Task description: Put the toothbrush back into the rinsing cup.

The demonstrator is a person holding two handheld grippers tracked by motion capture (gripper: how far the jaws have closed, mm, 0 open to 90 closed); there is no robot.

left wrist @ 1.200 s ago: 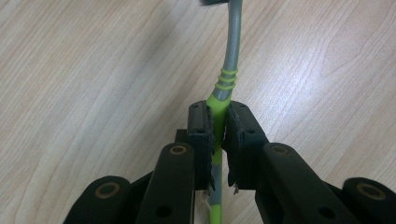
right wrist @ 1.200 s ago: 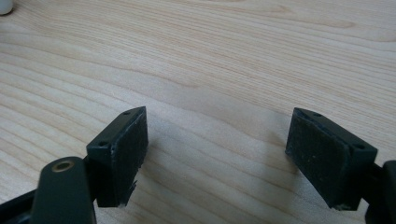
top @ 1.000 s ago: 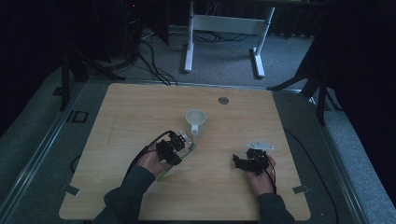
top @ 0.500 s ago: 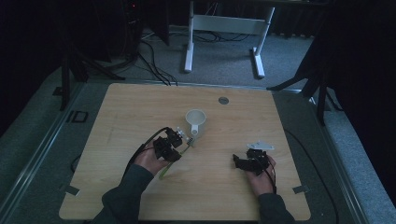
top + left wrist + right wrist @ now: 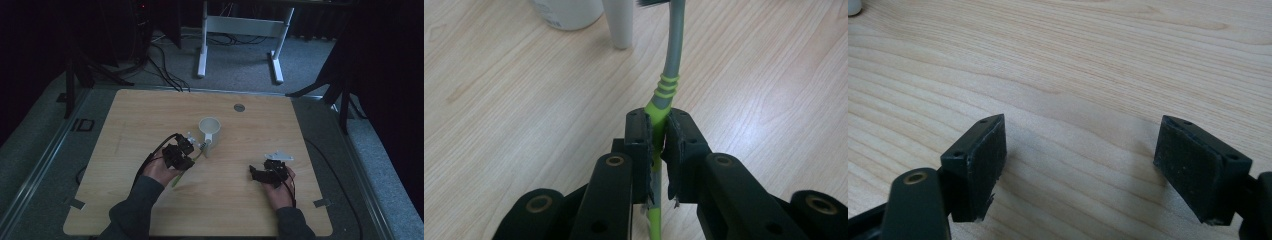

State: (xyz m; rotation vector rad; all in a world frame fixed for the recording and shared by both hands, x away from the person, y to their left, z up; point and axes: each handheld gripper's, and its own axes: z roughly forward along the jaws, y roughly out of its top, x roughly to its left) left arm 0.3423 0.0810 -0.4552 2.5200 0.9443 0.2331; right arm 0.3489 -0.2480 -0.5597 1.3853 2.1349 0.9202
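Your left gripper (image 5: 658, 137) is clamped on the toothbrush (image 5: 669, 75), whose green-and-grey handle runs forward from the jaws, above the table (image 5: 499, 100), toward the white mug (image 5: 209, 131) just ahead. Your right gripper (image 5: 1080, 160) rests spread wide, grasping nothing.

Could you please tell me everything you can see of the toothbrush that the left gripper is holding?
The toothbrush has a lime-green handle that turns grey toward the neck, with three green ribs at the join; it looks like plastic. The left gripper is shut on the green part, its pads pressing both sides. In the left gripper view the neck runs up toward dark bristles at the top edge, near the white mug. In the high view it is tilted, its green end sticking out below the hand over the wooden table.
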